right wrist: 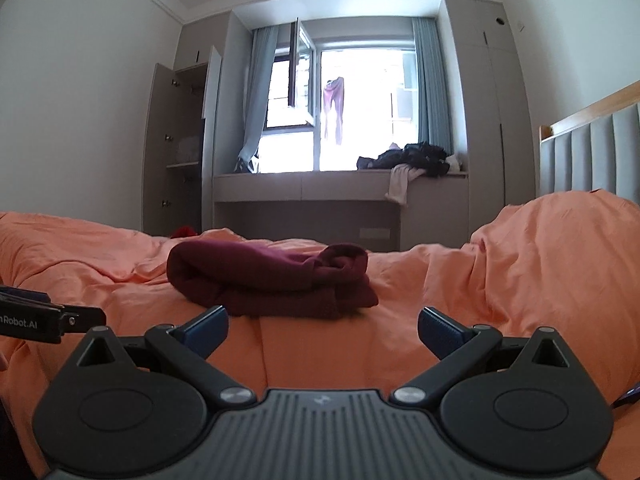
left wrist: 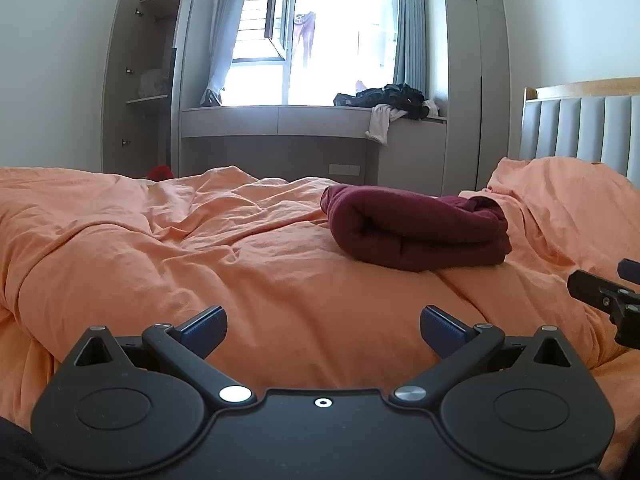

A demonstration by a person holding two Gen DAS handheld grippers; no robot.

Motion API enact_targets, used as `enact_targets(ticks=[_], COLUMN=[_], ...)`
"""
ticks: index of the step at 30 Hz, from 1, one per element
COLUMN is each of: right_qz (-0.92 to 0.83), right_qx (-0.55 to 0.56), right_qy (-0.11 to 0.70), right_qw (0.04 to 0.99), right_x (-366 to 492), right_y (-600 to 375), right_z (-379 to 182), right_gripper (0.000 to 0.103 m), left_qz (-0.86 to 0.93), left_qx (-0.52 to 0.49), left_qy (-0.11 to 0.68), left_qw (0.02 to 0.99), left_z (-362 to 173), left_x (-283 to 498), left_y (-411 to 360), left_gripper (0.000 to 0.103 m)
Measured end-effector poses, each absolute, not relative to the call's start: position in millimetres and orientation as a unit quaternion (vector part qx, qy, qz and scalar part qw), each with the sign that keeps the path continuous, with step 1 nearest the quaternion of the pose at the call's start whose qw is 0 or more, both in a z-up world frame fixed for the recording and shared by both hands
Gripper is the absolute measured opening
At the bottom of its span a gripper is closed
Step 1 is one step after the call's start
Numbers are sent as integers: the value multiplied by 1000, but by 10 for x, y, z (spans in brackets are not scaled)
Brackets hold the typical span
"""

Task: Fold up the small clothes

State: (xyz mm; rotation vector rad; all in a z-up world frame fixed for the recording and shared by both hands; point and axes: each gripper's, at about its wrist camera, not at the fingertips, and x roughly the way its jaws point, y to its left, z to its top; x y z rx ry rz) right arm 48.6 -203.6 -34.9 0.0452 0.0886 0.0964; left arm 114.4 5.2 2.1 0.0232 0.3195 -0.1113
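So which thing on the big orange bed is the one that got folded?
Find the orange bed cover, rumpled, filling the room's near half. Just beyond the open right gripper lies a dark red garment, folded into a thick bundle. It is the only dark thing on the bed; the other clothes are piled on the window ledge.

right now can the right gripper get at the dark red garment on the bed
Probably yes. The right gripper is open, and the folded dark red garment lies just ahead of it on the orange duvet, with only bare bedding between. The left gripper sits off to the side.
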Motion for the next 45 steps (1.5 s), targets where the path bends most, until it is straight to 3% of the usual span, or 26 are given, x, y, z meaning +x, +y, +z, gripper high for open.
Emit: enact_targets(ticks=[45], right_qz=[35], right_qx=[57], right_qy=[68], right_qw=[995], right_x=[605], right_y=[-2121], right_z=[-378], right_gripper=[103], left_qz=[-45], left_qx=[2], left_qy=[165], left_qw=[985], left_z=[-8], left_x=[1152], left_y=[55], left_gripper=[103])
